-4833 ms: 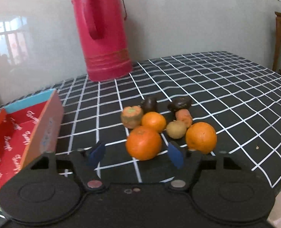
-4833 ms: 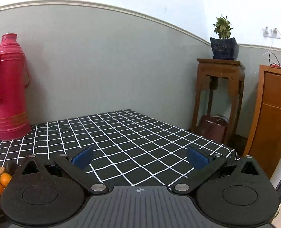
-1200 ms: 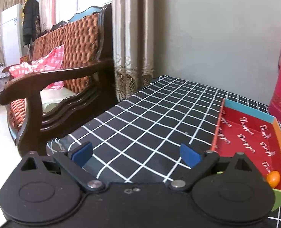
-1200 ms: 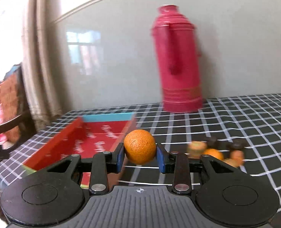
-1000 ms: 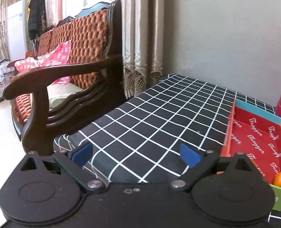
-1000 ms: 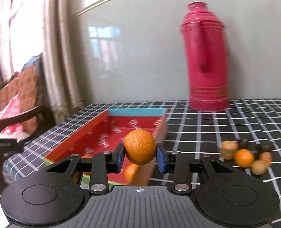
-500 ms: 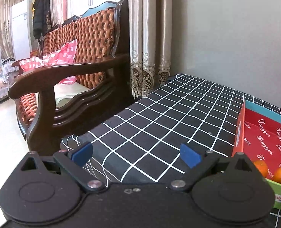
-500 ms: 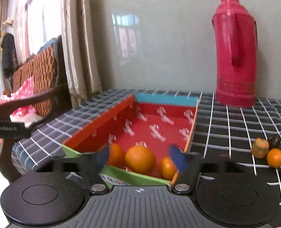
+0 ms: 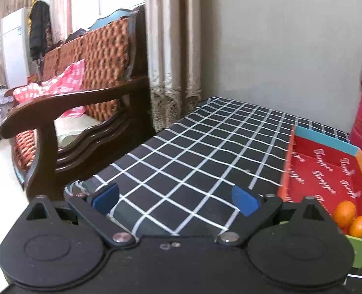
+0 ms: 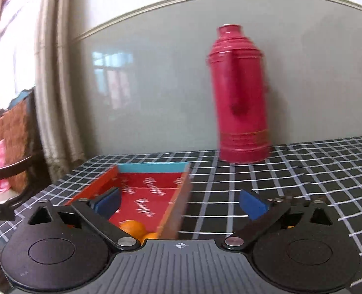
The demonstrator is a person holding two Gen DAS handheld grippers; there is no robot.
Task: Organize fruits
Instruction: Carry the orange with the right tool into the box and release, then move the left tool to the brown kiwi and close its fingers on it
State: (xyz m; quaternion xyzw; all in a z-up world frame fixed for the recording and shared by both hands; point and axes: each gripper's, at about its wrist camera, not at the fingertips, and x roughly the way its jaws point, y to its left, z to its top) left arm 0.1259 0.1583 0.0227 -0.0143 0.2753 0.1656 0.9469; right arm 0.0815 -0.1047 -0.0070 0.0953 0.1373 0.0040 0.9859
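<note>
A: Right wrist view, oranges (image 10: 133, 227): low centre-left of frame, lying at the near end of the red tray (image 10: 154, 191), partly hidden behind the right gripper (image 10: 179, 202). Count unclear from here.

B: Gripper state?

A: Right gripper's blue pads spread wide, nothing between them. Its left pad sits over the tray interior; its right pad is over bare tablecloth (image 10: 303, 171), beyond the tray's orange wall.

B: Left wrist view?

A: Two oranges (image 9: 350, 216) at lower right, touching, in the tray's (image 9: 328, 171) near corner. Left gripper (image 9: 174, 197) also spread wide and empty, over the cloth, well left of the tray.

B: Surroundings?

A: Black cloth with white grid; red thermos (image 10: 239, 98) upright at the grey wall behind the tray; wooden armchair (image 9: 83, 112) and curtains (image 9: 173, 49) at left.

B: Tray orientation?

A: Long axis runs away from the cameras toward the wall, blue end wall farthest.
</note>
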